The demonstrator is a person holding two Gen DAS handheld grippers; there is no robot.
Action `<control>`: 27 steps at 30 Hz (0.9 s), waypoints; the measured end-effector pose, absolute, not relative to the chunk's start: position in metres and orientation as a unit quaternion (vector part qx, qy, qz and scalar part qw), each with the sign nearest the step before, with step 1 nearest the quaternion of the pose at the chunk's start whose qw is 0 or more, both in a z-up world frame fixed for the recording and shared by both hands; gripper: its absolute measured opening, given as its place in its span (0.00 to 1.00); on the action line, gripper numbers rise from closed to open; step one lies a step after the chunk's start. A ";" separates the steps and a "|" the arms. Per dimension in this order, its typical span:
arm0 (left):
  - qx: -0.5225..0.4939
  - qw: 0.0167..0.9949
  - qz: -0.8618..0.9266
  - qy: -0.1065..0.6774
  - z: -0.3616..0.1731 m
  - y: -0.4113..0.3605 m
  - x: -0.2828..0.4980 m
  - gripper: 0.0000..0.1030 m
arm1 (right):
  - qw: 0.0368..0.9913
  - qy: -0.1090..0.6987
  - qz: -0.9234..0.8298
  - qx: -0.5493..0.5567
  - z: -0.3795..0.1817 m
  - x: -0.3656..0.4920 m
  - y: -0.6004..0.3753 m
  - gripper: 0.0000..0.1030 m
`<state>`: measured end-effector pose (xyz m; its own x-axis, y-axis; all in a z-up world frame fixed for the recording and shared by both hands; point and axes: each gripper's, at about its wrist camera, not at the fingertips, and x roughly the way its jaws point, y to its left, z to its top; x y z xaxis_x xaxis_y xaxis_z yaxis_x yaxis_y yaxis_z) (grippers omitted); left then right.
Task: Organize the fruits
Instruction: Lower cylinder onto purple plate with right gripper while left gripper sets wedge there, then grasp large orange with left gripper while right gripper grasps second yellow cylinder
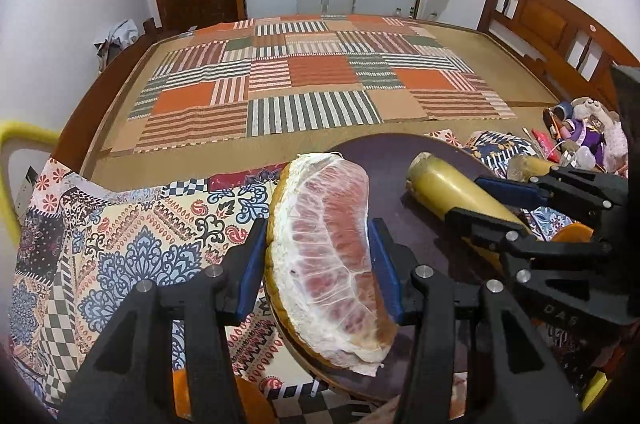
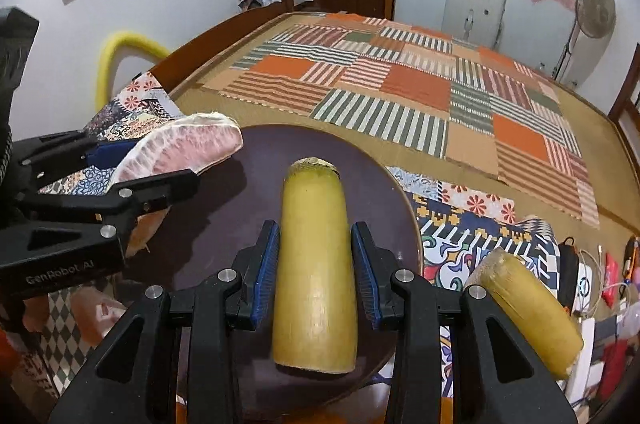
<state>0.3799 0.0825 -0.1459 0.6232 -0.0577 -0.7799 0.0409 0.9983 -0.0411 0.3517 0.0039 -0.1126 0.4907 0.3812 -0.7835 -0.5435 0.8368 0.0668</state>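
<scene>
My left gripper [image 1: 320, 266] is shut on a pink pomelo wedge [image 1: 332, 256] with white pith, held over the left rim of a dark round plate [image 1: 424, 236]. The wedge also shows in the right wrist view [image 2: 184, 148]. My right gripper [image 2: 315, 272] is shut on a yellow sugarcane piece [image 2: 314, 272] that lies lengthwise over the plate [image 2: 224, 224]; it also shows in the left wrist view [image 1: 452, 192]. A second yellow cane piece [image 2: 528, 316] lies off the plate to the right on the patterned cloth [image 2: 472, 220].
The plate sits on a patterned cloth [image 1: 120, 244] at the near edge of a wide wooden platform with a striped patchwork mat [image 1: 312, 84]. Toys and small clutter [image 1: 584, 136] lie at the right. A yellow chair [image 2: 120, 56] stands left. Orange fruit [image 1: 182, 396] lies near the bottom.
</scene>
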 end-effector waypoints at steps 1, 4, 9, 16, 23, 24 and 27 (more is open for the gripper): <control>-0.009 0.900 -0.028 0.434 -0.147 0.083 0.380 0.48 | 0.857 0.429 0.269 -0.093 -0.111 0.352 0.004 0.33; -0.007 0.898 -0.029 0.439 -0.148 0.081 0.383 0.49 | 0.863 0.417 0.267 -0.097 -0.104 0.349 0.005 0.33; -0.005 0.898 -0.027 0.439 -0.148 0.080 0.381 0.49 | 0.874 0.393 0.261 -0.117 -0.090 0.342 0.006 0.33; -0.002 0.910 -0.025 0.413 -0.129 0.084 0.363 0.49 | 0.889 0.363 0.245 -0.131 -0.075 0.332 -0.011 0.36; 0.024 0.924 -0.010 0.382 -0.108 0.092 0.334 0.51 | 0.903 0.345 0.229 -0.115 -0.060 0.322 -0.041 0.39; 0.025 0.924 -0.008 0.381 -0.106 0.095 0.330 0.51 | 0.904 0.343 0.227 -0.113 -0.060 0.322 -0.044 0.39; 0.019 0.925 -0.003 0.380 -0.105 0.107 0.318 0.53 | 0.908 0.342 0.215 -0.111 -0.059 0.320 -0.057 0.39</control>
<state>0.3180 0.1071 -0.1046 0.7110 0.0088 -0.7031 0.0200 0.9993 0.0327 0.3195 -0.0573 -0.0593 0.6740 0.3152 -0.6681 -0.4669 0.8826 -0.0546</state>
